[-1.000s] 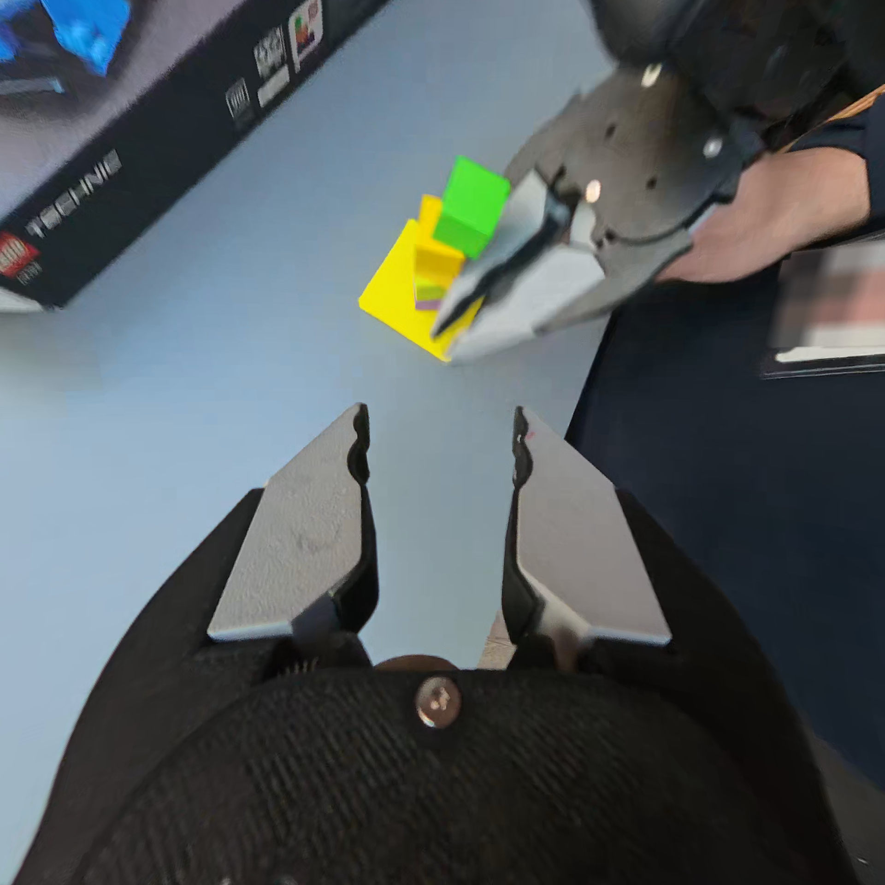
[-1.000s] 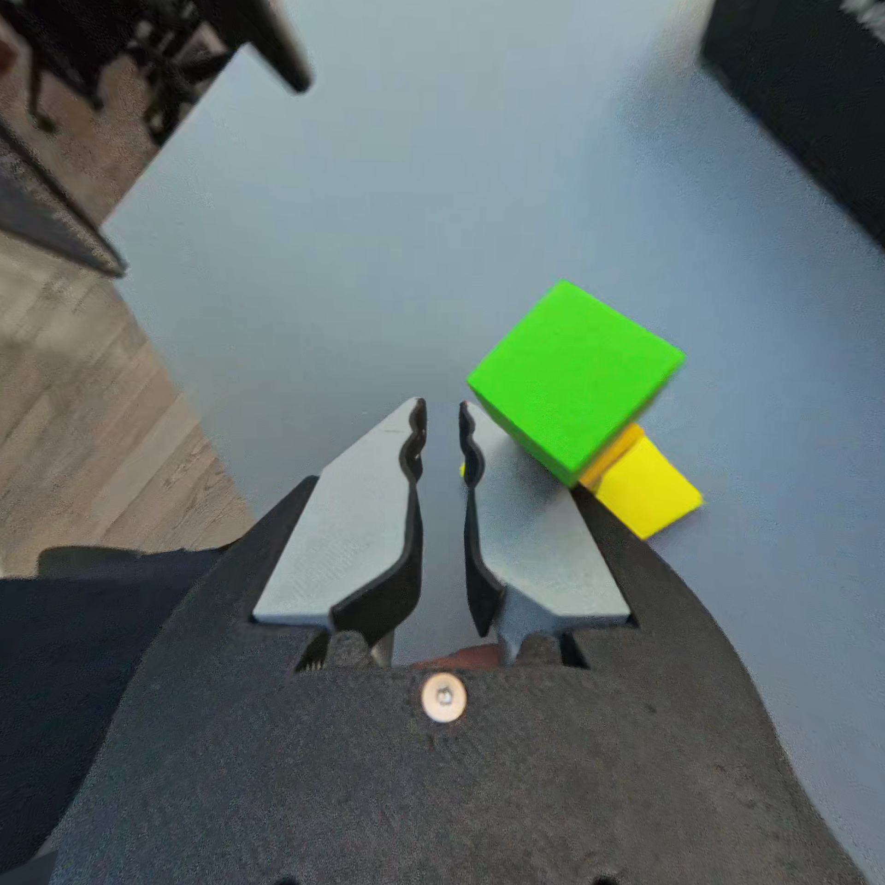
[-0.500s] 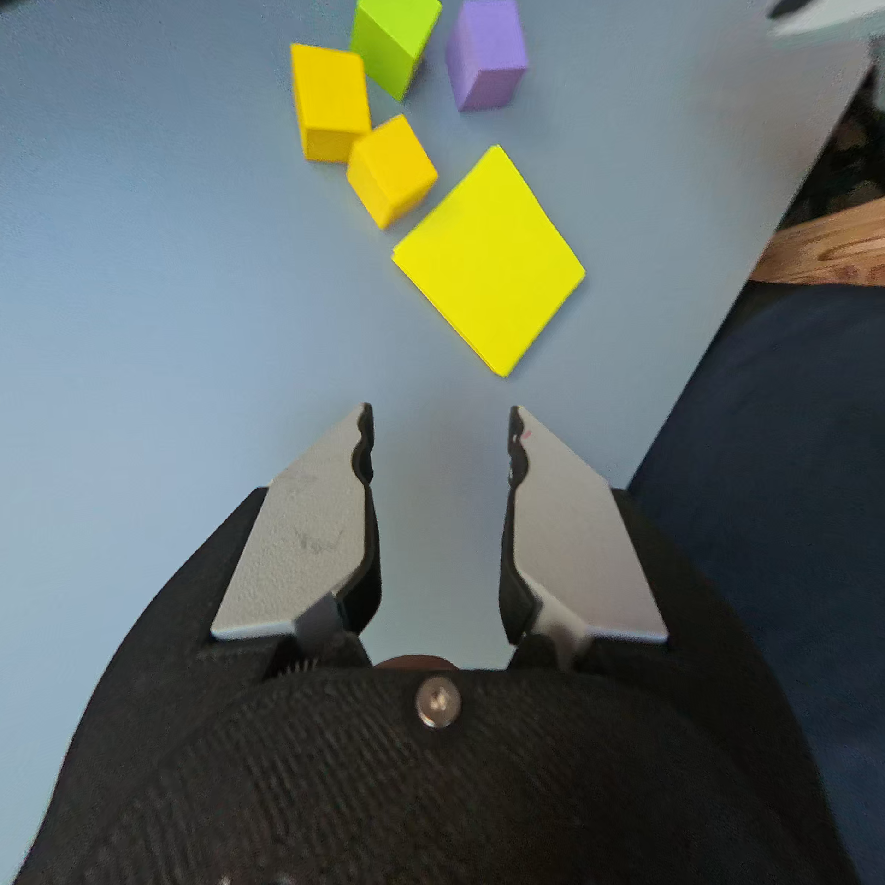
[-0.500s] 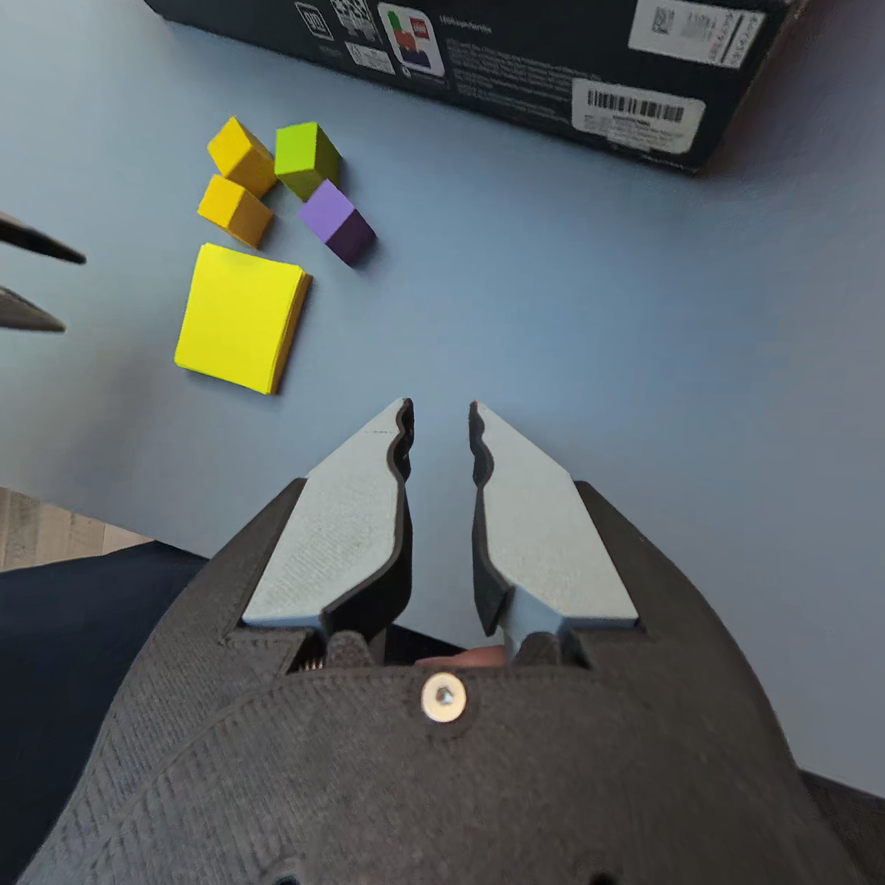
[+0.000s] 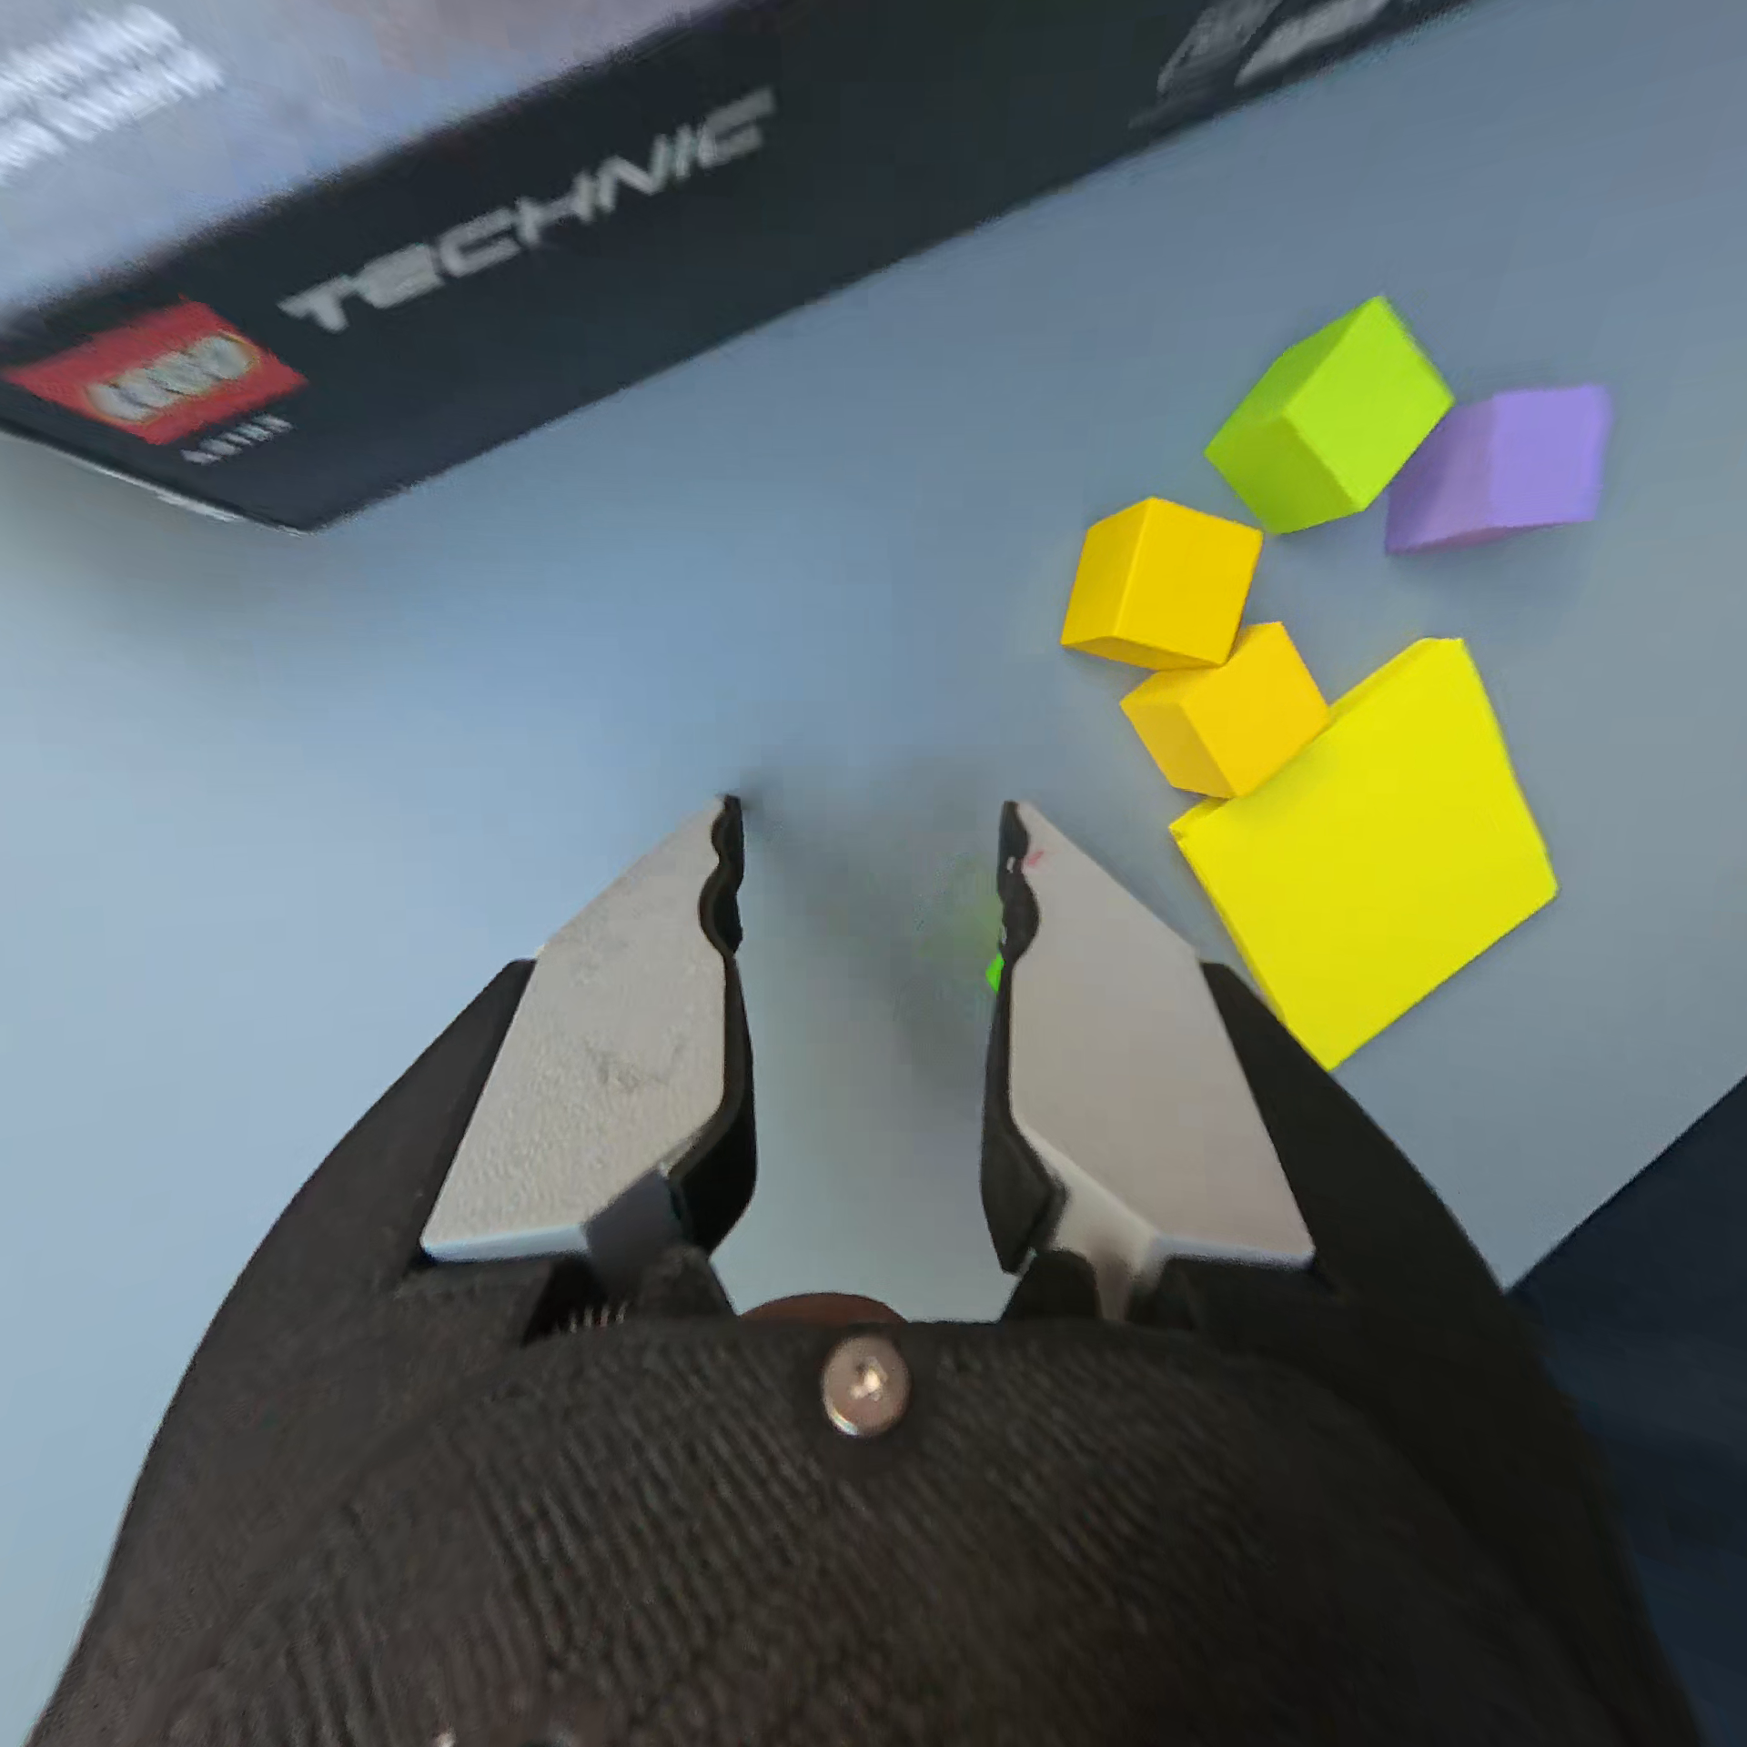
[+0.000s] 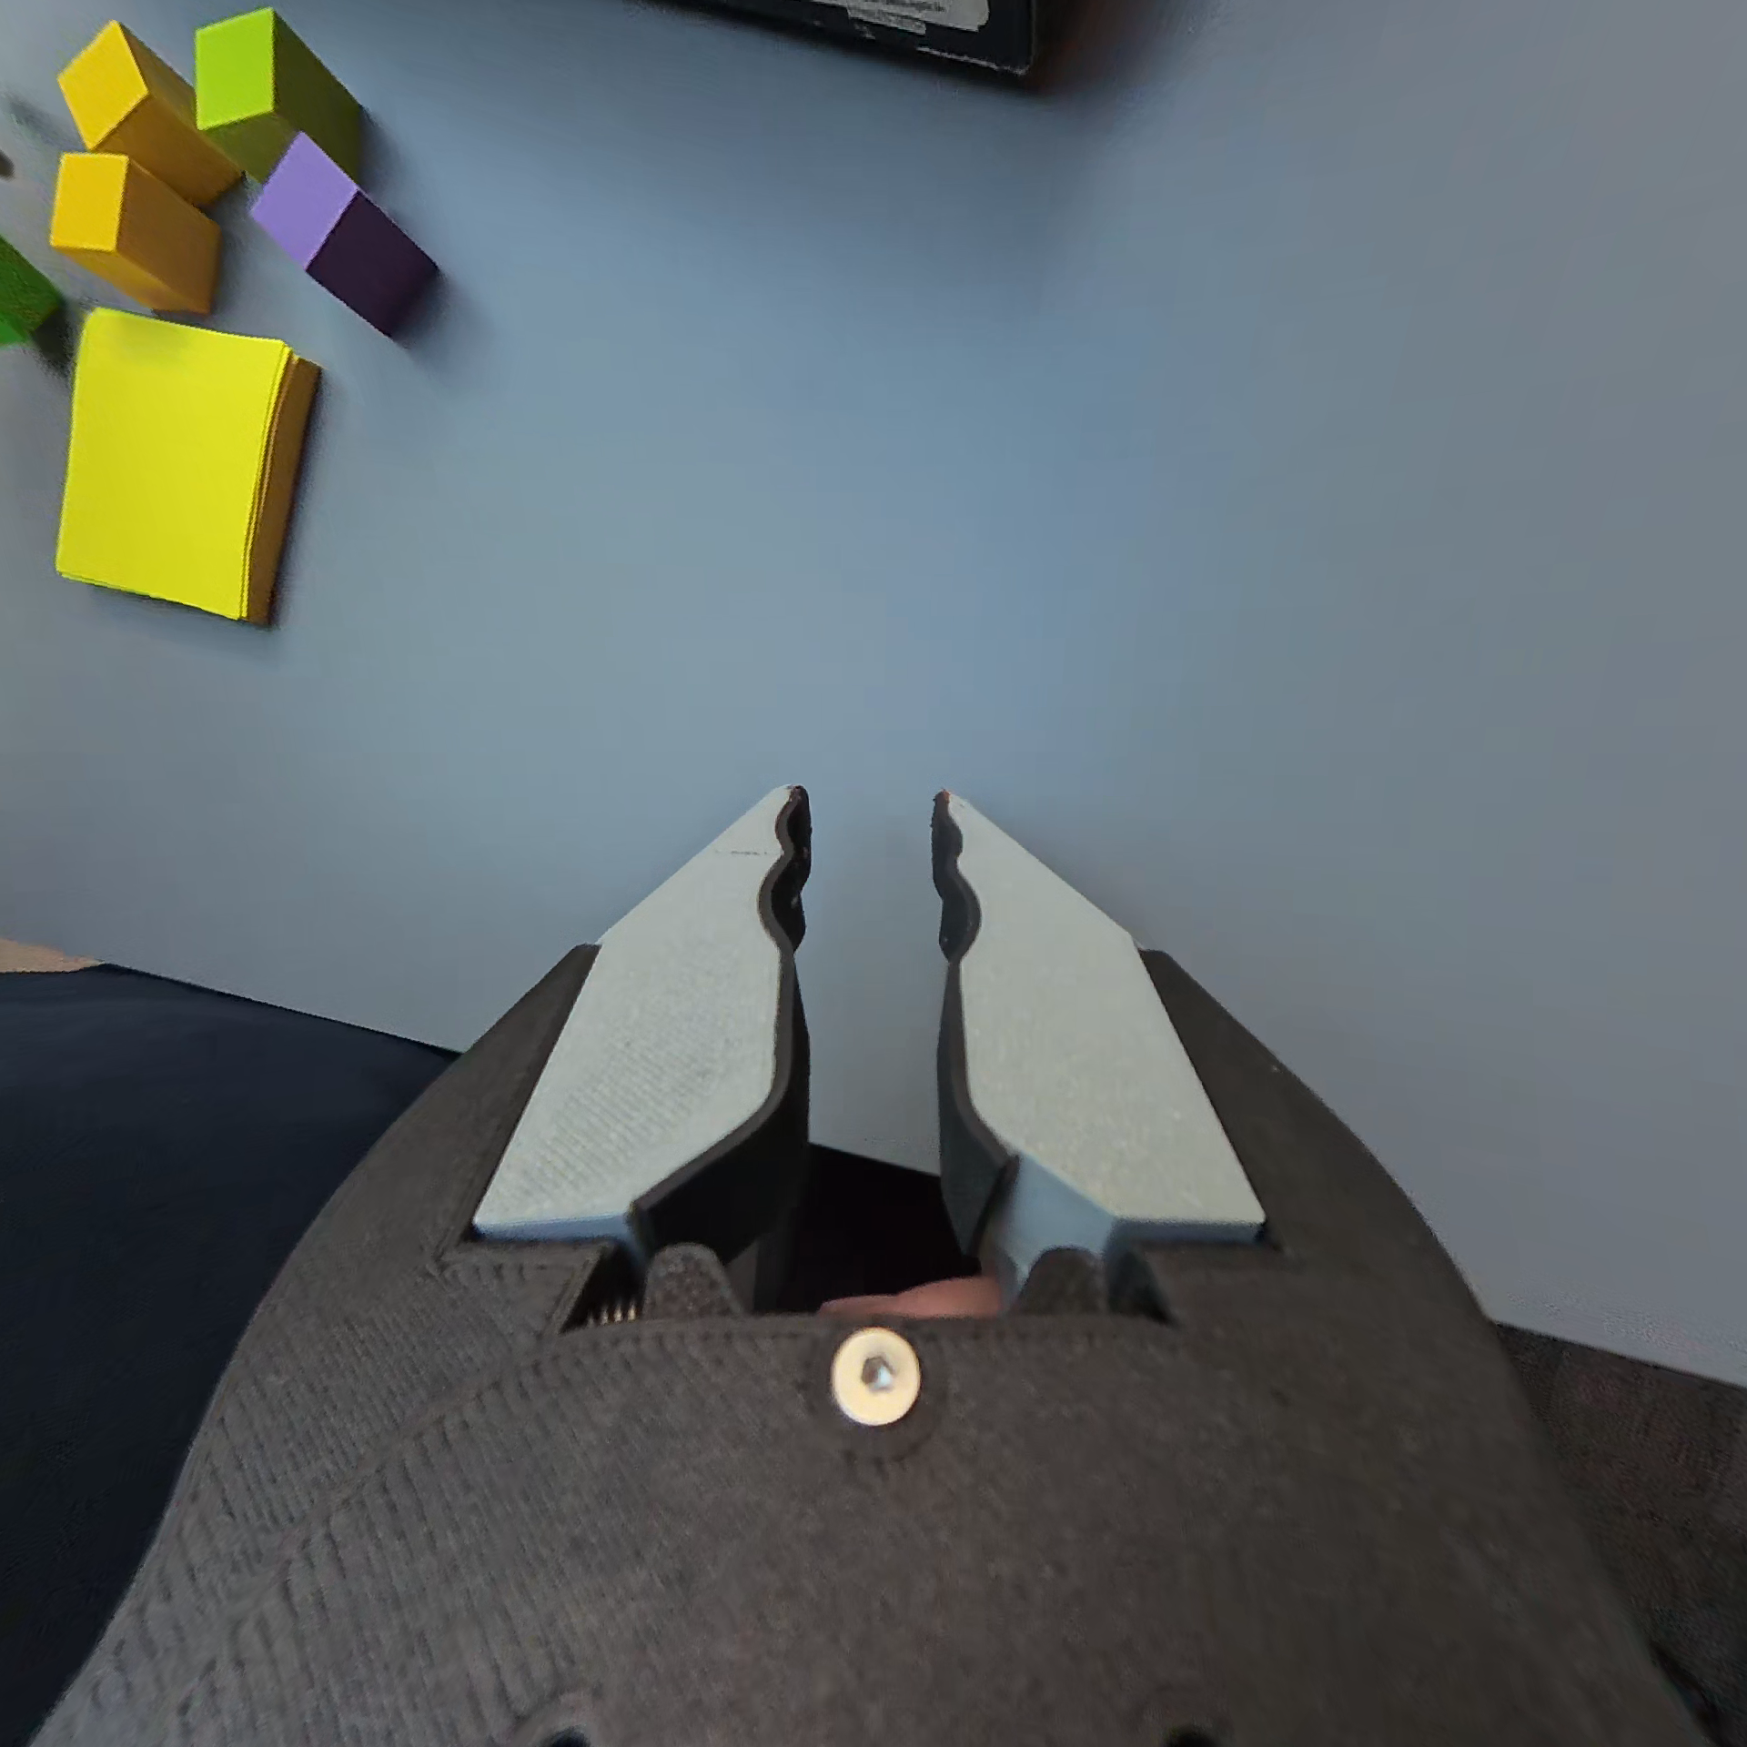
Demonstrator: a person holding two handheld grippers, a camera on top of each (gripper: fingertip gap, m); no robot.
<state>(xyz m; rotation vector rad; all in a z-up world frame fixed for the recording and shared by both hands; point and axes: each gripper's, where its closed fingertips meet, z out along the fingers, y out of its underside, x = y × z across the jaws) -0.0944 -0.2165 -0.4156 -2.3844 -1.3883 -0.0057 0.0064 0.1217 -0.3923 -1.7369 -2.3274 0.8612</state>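
Note:
My left gripper [image 5: 870,813] is open over the bare blue table [image 5: 473,756]. Only a sliver of bright green [image 5: 993,972] shows at its right finger's inner edge; nothing is pressed between the pads. Just right of it lie a yellow sticky-note pad [image 5: 1371,851], two orange-yellow cubes [image 5: 1163,581] [image 5: 1224,709], a lime cube [image 5: 1328,425] and a purple cube [image 5: 1503,463]. My right gripper [image 6: 870,794] is open a little and empty, well right of the same pad [image 6: 175,463] and cubes [image 6: 340,227]. A bright green cube [image 6: 19,293] shows at that view's left edge.
A long black cardboard box [image 5: 567,217] lies across the far side of the table; its end shows in the right wrist view [image 6: 908,28]. The table's near edge meets a person's dark blue clothing [image 5: 1654,1276] [image 6: 142,1134]. Spacing between my two grippers at the tips: around 35 centimeters. The lime cube [image 5: 1328,425] is about 9 centimeters from my left fingertips and 25 centimeters from my right. It is also in sight in the right wrist view [image 6: 225,73].
A second ago the cubes stood stacked on the yellow pad with the bright green one on top, my right gripper beside them. Now they lie scattered. My right gripper has backed off and opened wider.

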